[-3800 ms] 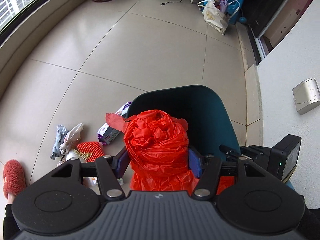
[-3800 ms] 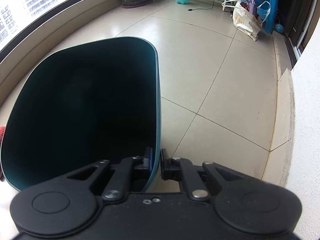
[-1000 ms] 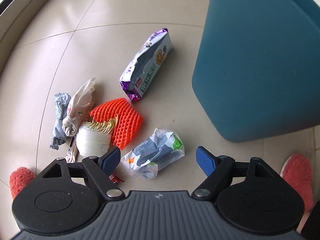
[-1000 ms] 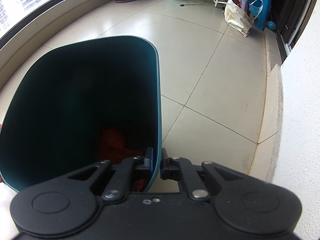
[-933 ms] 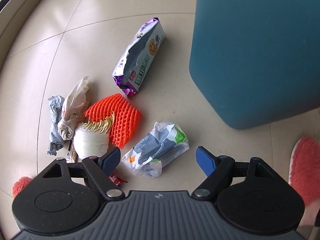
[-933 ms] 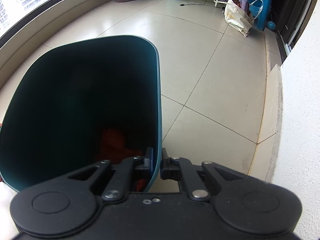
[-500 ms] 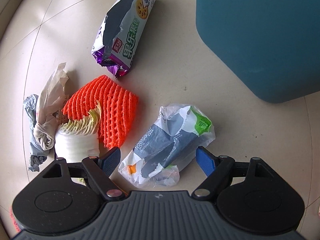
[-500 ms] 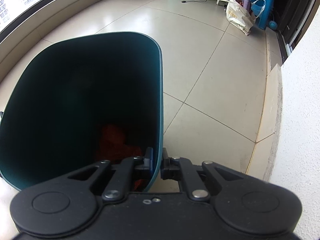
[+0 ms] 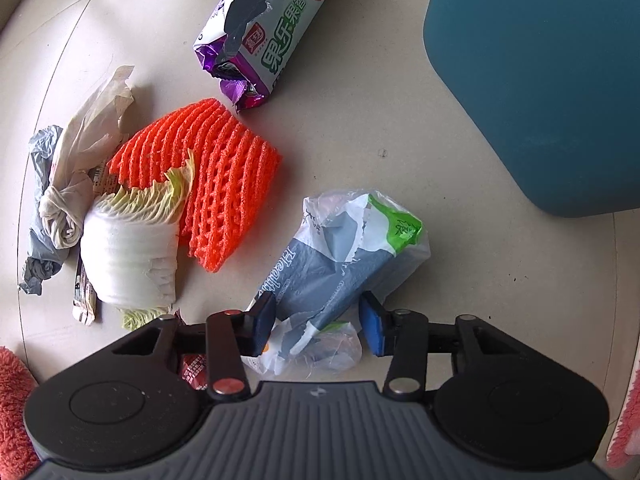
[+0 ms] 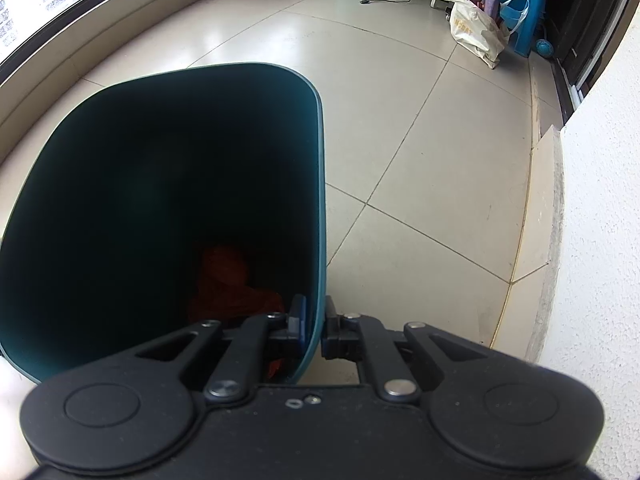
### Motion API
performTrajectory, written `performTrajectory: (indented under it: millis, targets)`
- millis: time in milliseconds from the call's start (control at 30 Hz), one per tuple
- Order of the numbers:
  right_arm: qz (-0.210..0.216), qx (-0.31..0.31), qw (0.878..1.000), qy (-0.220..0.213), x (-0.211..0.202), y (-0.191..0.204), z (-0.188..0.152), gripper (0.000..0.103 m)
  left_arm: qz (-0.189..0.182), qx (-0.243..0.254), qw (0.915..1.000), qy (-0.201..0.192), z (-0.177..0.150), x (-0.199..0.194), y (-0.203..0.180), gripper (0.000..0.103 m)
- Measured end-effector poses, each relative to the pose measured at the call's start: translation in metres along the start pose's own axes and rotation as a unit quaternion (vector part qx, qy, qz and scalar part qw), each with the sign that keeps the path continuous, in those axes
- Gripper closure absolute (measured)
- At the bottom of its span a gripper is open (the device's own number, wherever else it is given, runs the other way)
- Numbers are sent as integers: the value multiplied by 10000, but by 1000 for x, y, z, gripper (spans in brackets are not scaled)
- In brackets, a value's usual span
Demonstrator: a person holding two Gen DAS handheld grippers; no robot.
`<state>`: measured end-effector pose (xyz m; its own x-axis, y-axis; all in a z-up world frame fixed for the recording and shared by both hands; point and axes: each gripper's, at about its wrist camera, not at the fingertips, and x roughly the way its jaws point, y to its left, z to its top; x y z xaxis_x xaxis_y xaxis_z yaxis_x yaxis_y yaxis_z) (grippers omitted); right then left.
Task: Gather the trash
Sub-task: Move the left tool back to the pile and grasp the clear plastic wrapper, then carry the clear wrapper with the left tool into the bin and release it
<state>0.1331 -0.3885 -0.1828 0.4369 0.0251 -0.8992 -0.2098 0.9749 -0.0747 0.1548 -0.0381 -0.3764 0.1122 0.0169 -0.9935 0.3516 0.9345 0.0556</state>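
My left gripper (image 9: 318, 326) is low over the floor with its jaws closing around a blue, white and green plastic wrapper (image 9: 340, 256); both pads sit at its sides. Near it lie an orange foam net (image 9: 218, 168), a cabbage stump (image 9: 132, 236), a purple snack packet (image 9: 272, 28) and crumpled grey and beige bags (image 9: 68, 176). The teal bin (image 9: 540, 72) stands to the right. My right gripper (image 10: 314, 328) is shut on the bin's rim (image 10: 318, 184). An orange bag (image 10: 228, 280) lies inside the bin.
A red fuzzy slipper (image 9: 12, 400) is at the lower left and another (image 9: 624, 420) at the lower right. A white wall (image 10: 600, 200) is to the right; a tote bag (image 10: 476, 28) and a blue stool (image 10: 516, 4) stand far back.
My left gripper has dropped the orange bag in the bin, moved down to the trash pile, and narrowed its jaws around the blue wrapper. The right gripper still holds the rim.
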Motion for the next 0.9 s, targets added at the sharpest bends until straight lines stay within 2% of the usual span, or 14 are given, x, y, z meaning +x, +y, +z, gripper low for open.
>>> performTrajectory:
  millis: [33, 100, 167, 467, 633, 900]
  targets:
    - [5, 1, 10000, -9, 0, 0, -1, 97, 16, -25, 10000, -19, -1, -1, 0, 66]
    - [6, -12, 10000, -32, -1, 0, -2, 97, 96, -149, 9998, -87, -3, -5, 1, 82]
    - [9, -10, 10000, -54, -2, -1, -3, 97, 177, -250, 9995, -125, -4, -8, 3, 87]
    - [43, 9, 9999, -144, -5, -2, -9, 97, 329, -889, 9953, -218, -7, -41, 17, 93]
    - [48, -4, 9998, -191, -8, -3, -10, 97, 338, -1170, 9921, -306, -4, -79, 16, 93]
    - [140, 96, 9996, -240, -10, -8, -12, 97, 248, -1408, 9873, -698, 7, -156, 9, 93]
